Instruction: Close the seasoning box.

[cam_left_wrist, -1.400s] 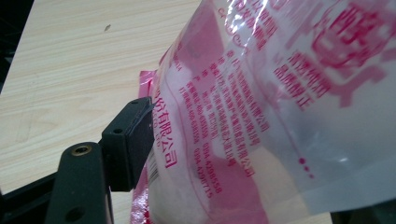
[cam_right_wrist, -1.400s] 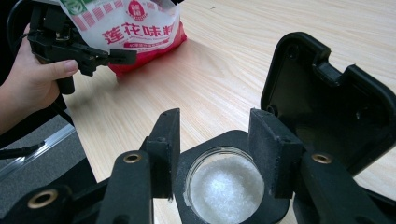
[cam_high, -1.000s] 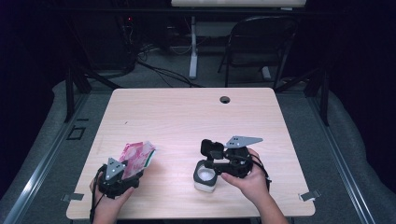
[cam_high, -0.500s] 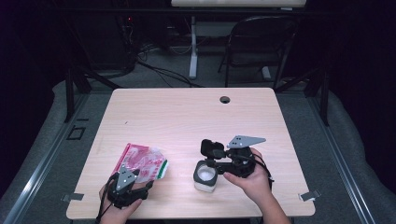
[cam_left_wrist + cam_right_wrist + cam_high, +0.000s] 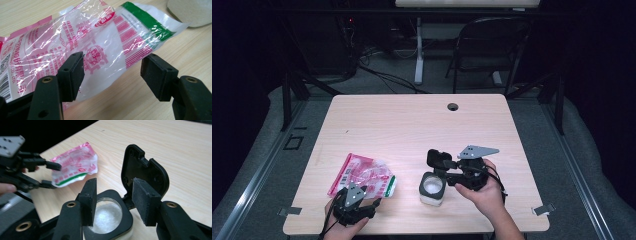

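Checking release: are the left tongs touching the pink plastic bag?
Cannot tell. In the left gripper view the left tongs stand open around the pink plastic bag; one pad overlaps the film, with no plain contact or gap.

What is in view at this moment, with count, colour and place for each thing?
plastic bag: one, clear with pink print and a green strip, lying flat near the table's front left.
jar: one, white contents, black hinged lid open, front centre.
table: one, light wood, with a cable hole at the back.
folding chair: one, dark, behind the table.
left gripper: one, black, open, jaws around the bag's edge without pressing.
right gripper: one, black, open over the jar.
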Demonstrator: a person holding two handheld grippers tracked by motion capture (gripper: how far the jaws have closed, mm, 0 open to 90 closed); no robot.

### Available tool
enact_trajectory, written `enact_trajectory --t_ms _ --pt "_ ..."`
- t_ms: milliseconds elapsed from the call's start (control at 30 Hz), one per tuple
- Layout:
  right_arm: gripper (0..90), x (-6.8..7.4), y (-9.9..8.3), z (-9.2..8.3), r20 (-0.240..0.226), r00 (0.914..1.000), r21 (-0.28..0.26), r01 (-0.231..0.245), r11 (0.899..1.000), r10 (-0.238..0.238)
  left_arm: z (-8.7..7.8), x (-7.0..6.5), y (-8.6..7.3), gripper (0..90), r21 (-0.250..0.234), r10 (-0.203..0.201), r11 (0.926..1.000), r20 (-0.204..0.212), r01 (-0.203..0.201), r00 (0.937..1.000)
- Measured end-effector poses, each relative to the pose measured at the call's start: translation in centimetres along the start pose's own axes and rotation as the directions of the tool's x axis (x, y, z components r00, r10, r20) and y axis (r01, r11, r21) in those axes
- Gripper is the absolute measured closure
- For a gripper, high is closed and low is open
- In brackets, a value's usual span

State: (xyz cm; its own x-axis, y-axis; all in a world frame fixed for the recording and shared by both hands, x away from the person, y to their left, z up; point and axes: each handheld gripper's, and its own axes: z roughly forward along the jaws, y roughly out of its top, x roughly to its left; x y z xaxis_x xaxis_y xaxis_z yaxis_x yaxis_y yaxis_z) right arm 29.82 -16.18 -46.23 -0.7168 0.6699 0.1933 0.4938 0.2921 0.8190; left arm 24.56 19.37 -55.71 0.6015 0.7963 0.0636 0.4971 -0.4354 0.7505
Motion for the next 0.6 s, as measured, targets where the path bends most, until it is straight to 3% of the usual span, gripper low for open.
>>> enact_trajectory --t_ms 133,467,600 --pt "56.3 -0.4 0.1 -0.6 -0.011 0.9996 -0.010 -0.024 1.000 0.024 -0.3 -0.2 0.1 35.4 -0.003 0.005 1.0000 0.000 -0.005 1.0000" --pt "57.0 -1.2 0.2 -1.7 0.038 0.9985 -0.024 -0.040 0.999 0.041 -0.3 -0.6 0.2 35.6 -0.014 0.012 0.9998 0.006 -0.012 0.9999" --pt "56.1 -1.6 0.1 -1.8 0.046 0.9974 -0.022 -0.055 0.998 0.056 -0.1 -1.0 0.2 35.6 -0.002 0.035 0.9994 0.013 -0.035 0.9993"
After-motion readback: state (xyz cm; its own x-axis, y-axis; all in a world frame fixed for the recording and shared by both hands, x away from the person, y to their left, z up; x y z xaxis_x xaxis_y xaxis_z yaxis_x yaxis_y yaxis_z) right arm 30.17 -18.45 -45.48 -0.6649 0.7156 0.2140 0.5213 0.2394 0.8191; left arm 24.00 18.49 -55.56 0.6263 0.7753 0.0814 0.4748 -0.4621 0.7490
